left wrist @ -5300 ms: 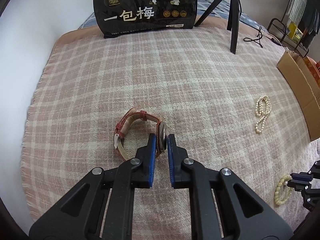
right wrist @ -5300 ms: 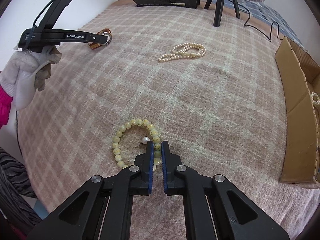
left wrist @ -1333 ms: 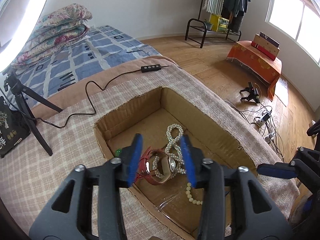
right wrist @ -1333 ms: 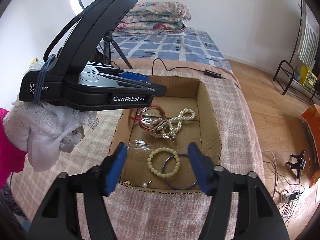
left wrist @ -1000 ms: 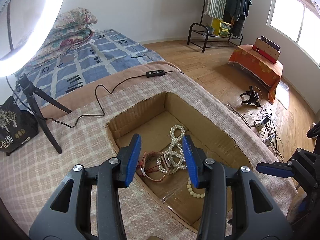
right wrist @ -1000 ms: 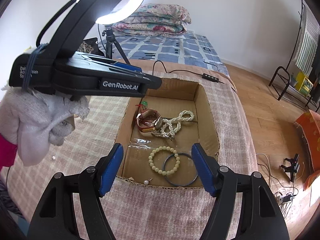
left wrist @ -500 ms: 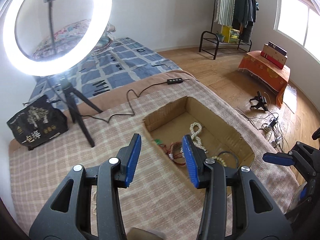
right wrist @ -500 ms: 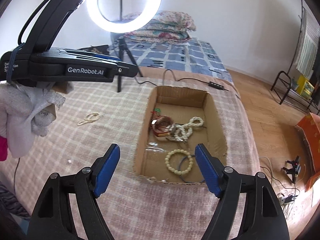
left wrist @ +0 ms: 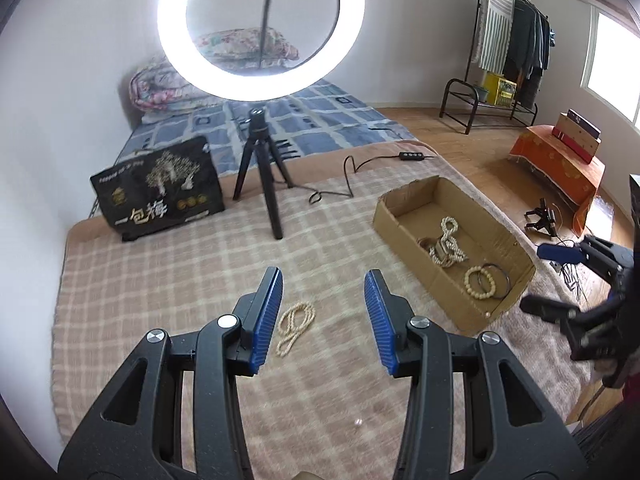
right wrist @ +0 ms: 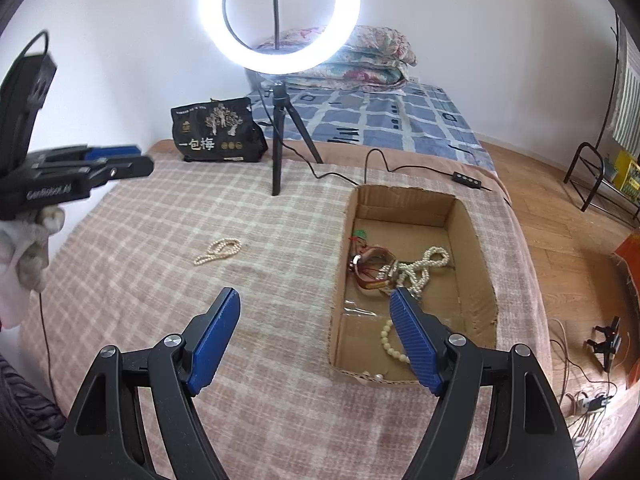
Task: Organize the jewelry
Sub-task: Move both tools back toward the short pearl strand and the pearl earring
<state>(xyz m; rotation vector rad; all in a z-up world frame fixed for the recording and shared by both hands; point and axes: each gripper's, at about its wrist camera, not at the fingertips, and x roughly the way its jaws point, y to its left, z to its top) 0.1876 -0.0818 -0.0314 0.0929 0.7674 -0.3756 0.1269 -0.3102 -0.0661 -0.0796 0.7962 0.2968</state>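
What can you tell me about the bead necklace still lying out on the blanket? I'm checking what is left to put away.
The bead necklace is a strand of small cream, pearl-like beads, folded into a loose double loop and lying flat on the pink plaid blanket. It sits apart from the cardboard box, on the side toward the black bag. Nothing touches it but the blanket. In the left wrist view it lies just ahead of the open left claw, nearer its left finger.

Matt cardboard box (right wrist: 476, 240), woven checked blanket (right wrist: 160, 280), glossy pearl necklace (left wrist: 294, 322).
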